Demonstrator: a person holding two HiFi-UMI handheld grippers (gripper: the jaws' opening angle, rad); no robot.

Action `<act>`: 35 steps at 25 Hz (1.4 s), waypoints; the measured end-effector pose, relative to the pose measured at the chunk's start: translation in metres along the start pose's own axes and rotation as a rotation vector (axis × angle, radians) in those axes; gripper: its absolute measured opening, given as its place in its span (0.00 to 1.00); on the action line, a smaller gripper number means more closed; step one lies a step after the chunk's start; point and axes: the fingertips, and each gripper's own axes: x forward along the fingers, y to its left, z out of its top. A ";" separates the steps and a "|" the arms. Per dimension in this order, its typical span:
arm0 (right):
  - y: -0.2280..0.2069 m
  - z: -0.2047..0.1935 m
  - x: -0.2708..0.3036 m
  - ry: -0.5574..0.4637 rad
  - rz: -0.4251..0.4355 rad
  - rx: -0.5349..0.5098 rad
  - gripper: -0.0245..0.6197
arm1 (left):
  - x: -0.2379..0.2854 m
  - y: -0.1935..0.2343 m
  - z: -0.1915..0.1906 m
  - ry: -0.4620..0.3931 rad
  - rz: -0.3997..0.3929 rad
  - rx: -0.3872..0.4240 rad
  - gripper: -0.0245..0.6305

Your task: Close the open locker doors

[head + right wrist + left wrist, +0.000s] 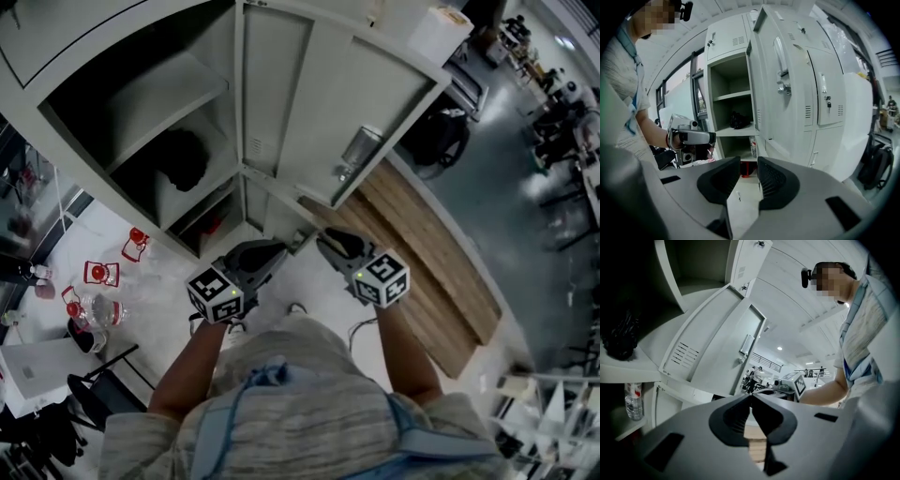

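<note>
A grey locker bank (141, 89) stands in front of me with its middle compartment open; a black bag (183, 157) lies on the shelf inside. The tall open door (328, 103) swings out toward me, its handle (359, 150) facing right. Below it a smaller door (281, 217) also stands ajar. My left gripper (281, 251) is held just short of the lower door, jaws touching at the tips and empty. My right gripper (323, 242) hangs beside it with a narrow gap between the jaws, empty. The right gripper view shows the open door (761, 79) edge-on and the bag (739, 119).
Red-capped bottles (98, 281) stand on the floor at the left, near a black chair (94, 394). Wooden boards (431, 253) lie on the floor to the right of the lockers, a dark backpack (436, 141) beyond them. A water bottle (633, 401) stands in the lower compartment.
</note>
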 end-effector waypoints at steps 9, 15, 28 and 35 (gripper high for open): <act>-0.028 -0.022 0.010 0.100 0.032 -0.015 0.17 | 0.015 0.004 -0.007 -0.023 0.042 -0.026 0.04; -0.041 -0.037 0.020 0.147 0.037 -0.032 0.17 | 0.024 0.003 -0.015 -0.014 0.042 -0.048 0.04; -0.046 -0.048 0.030 0.193 0.061 -0.037 0.17 | 0.016 0.003 -0.024 0.021 0.077 -0.031 0.04; -0.044 -0.046 0.030 0.192 0.044 -0.039 0.17 | 0.003 0.009 -0.027 0.028 0.100 -0.041 0.04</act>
